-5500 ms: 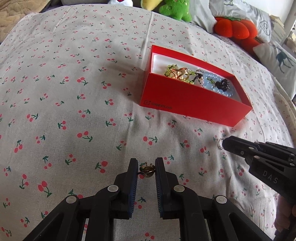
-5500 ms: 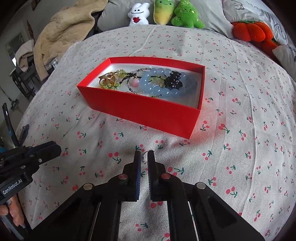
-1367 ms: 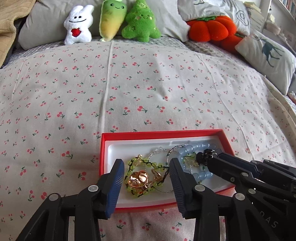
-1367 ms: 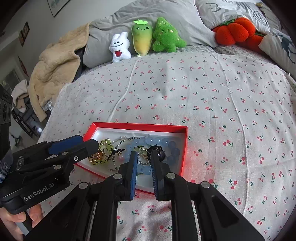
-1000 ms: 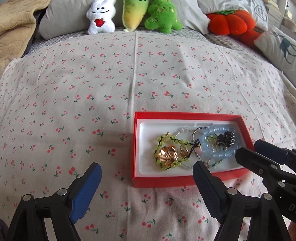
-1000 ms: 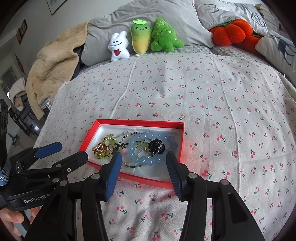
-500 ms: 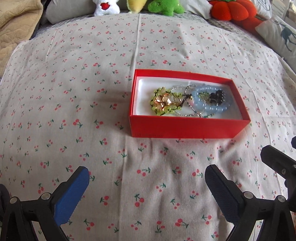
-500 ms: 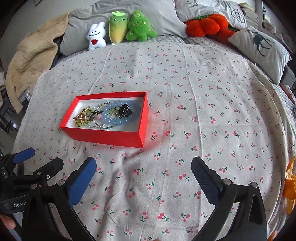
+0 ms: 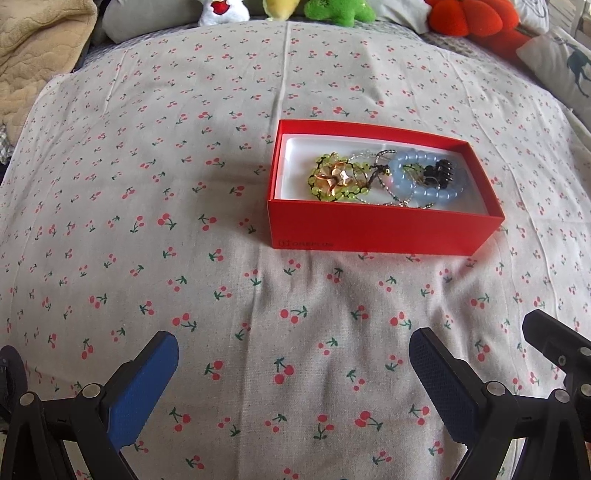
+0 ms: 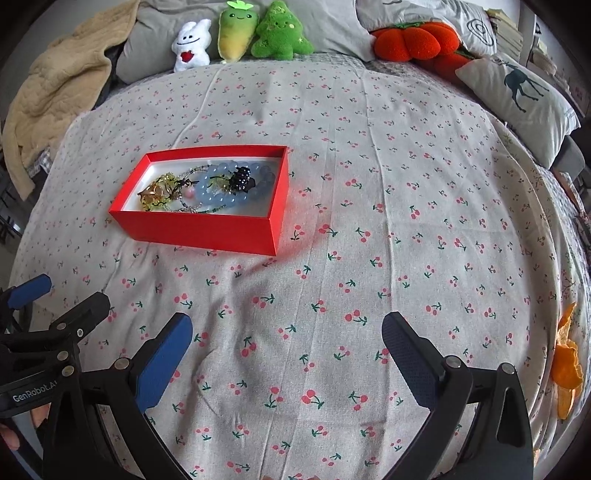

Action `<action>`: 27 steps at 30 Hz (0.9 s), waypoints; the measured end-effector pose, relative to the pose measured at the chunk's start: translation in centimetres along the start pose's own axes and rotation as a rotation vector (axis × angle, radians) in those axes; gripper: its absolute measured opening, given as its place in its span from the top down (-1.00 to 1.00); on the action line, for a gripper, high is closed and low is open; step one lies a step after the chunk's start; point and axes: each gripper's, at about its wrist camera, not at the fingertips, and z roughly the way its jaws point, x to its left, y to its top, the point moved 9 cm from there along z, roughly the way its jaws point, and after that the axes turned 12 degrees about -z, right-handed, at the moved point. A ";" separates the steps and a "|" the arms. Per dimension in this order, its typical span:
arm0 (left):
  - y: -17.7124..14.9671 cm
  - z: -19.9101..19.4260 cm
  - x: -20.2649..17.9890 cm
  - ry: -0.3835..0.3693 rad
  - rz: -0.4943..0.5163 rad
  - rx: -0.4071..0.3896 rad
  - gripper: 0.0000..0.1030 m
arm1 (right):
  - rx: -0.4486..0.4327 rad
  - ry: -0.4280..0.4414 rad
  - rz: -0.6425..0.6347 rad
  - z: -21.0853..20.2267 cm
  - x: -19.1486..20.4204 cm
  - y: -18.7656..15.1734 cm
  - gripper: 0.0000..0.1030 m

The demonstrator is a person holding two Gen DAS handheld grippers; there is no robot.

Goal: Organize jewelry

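Red box (image 9: 384,230): sits on the cherry-print bed cover (image 9: 184,184), ahead of both my tools; lid off, white lining.
Jewelry, location: all of it lies inside the box; I see no loose piece on the cover.
Blue bead bracelet (image 9: 424,177): right half of the box, a black cluster charm (image 10: 242,179) resting on it.
Green bead strand (image 9: 332,194): left half, ringed around a gold flower piece (image 9: 334,177).
Left tool (image 9: 293,373): spread wide, nothing between its fingers, well short of the box.
Right tool (image 10: 288,350): likewise spread wide and empty, jaws just opened out, near side of the box.
Handling, my judgement: pieces light, small, slippery; strands limp and likely to snag one another. I would pinch a bead run or a clasp, not the thin chain.
Box handling: stiff card, light; I would grip a long wall.
Hard to make out: silver chain and dark cord tangle mid-box; I cannot tell which piece each belongs to.
Cut off: plush toys (image 10: 240,33) partly cropped in the left view; orange object at the right view's edge unidentified.
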 end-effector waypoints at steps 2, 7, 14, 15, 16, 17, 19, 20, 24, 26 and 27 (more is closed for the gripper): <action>0.0 -0.1 0.1 0.006 0.005 -0.001 -0.99 | 0.006 0.001 0.001 0.0 0.0 0.0 -1.00; 0.1 -0.2 0.4 0.017 0.004 -0.005 -0.99 | 0.013 0.003 -0.005 0.1 0.3 0.0 -1.00; 0.2 -0.2 0.6 0.038 0.001 0.003 -0.99 | 0.022 0.003 -0.005 0.4 0.4 0.0 -1.00; 0.2 -0.2 0.7 0.040 0.001 0.002 -0.99 | 0.024 0.003 -0.004 0.4 0.4 -0.1 -1.00; 0.2 -0.2 0.7 0.042 0.001 0.001 -0.99 | 0.026 0.003 -0.002 0.5 0.4 -0.1 -1.00; 0.3 -0.3 0.7 0.044 0.000 0.000 -0.99 | 0.027 0.003 -0.002 0.5 0.4 -0.1 -1.00; 0.3 -0.3 0.7 0.049 0.000 -0.002 -0.99 | 0.028 0.004 -0.002 0.5 0.4 -0.1 -1.00; 0.3 -0.3 0.8 0.057 0.001 -0.002 -0.99 | 0.028 0.003 -0.002 0.5 0.4 -0.1 -1.00; 0.4 -0.3 1.1 0.090 0.008 -0.006 -0.99 | 0.029 0.003 -0.003 0.6 0.4 -0.1 -1.00; 0.5 -0.3 1.1 0.100 0.014 -0.010 -0.99 | 0.031 0.002 -0.003 0.6 0.4 -0.1 -1.00; 0.5 -0.4 1.2 0.104 0.016 -0.011 -0.99 | 0.032 0.001 -0.003 0.6 0.4 -0.1 -1.00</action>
